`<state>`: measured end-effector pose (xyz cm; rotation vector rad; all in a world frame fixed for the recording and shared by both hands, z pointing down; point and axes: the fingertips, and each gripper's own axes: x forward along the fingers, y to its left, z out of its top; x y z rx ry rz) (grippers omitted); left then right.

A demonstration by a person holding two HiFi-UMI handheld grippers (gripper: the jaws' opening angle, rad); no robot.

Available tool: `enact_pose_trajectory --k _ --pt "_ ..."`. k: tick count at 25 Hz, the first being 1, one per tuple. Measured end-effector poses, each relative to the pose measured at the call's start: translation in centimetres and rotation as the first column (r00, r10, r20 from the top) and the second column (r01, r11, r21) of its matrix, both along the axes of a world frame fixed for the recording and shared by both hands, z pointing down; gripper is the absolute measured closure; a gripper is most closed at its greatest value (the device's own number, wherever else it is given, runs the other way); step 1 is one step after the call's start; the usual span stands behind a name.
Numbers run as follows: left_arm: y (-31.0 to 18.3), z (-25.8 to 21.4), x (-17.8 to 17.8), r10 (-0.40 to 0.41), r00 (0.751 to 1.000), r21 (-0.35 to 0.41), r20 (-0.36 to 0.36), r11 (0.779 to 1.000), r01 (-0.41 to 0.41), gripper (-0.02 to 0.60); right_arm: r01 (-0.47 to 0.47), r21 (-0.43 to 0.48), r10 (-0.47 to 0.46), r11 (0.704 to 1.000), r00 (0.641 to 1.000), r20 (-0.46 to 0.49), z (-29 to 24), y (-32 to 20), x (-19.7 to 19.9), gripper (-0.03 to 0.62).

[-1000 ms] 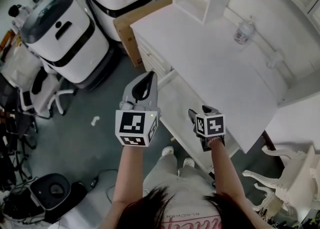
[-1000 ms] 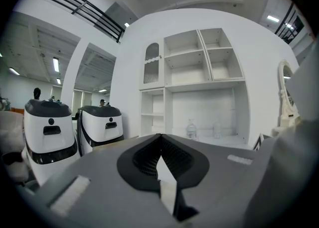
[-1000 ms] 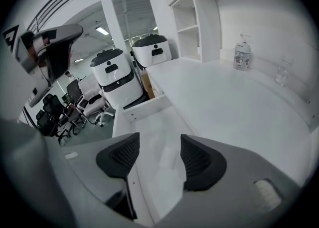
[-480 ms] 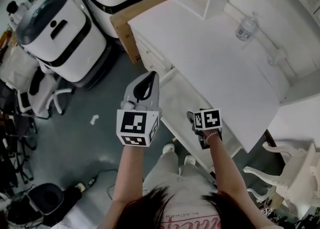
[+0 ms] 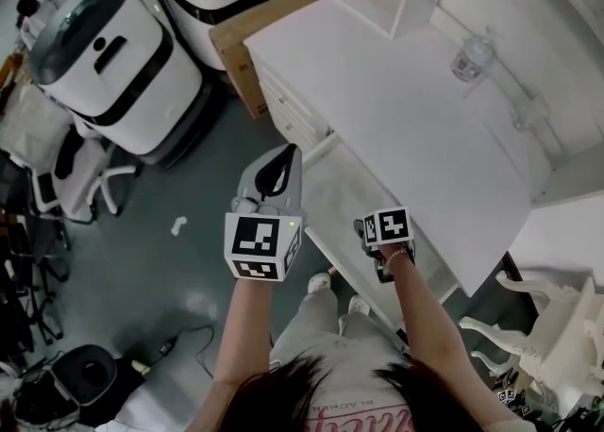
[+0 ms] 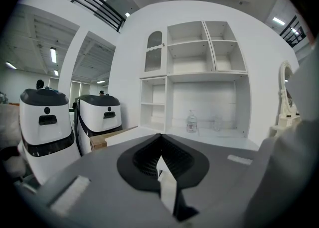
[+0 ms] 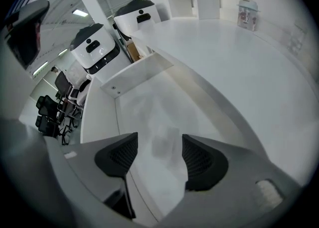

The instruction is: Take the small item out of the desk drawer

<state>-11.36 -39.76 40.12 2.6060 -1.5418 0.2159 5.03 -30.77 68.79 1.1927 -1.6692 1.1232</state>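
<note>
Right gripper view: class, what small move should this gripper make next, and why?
Probably lower the right gripper straight down into the open drawer until its pads flank the small pale item, then close. The jaws stand apart and are opening. The item lies on the drawer floor, framed between them, and the pads do not seem to touch it yet.

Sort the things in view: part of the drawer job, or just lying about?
Job: open desk drawer; small pale item lying in it; right gripper, jaws opening, item between them, ungripped.
Lying about: bottle on desk; cardboard box; two white machines; white chair; left gripper, shut, idle.
</note>
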Motion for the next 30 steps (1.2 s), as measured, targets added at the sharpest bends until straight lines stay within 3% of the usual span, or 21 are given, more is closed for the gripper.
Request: enact_pose_trajectory --k 22,30 --pt "-1.5 1.7 -0.9 -0.004 1.0 -0.036 0.022 0.999 0.004 0.571 0.04 -0.134 -0.058 0.99 0.989 -0.136 6.4 -0.4 -0.9 0.303" --pt "-1.8 2.1 -1.4 -0.012 1.0 -0.047 0.027 0.999 0.013 0.569 0.07 -0.117 -0.09 0.991 0.98 -0.175 7.0 -1.2 -1.0 0.31"
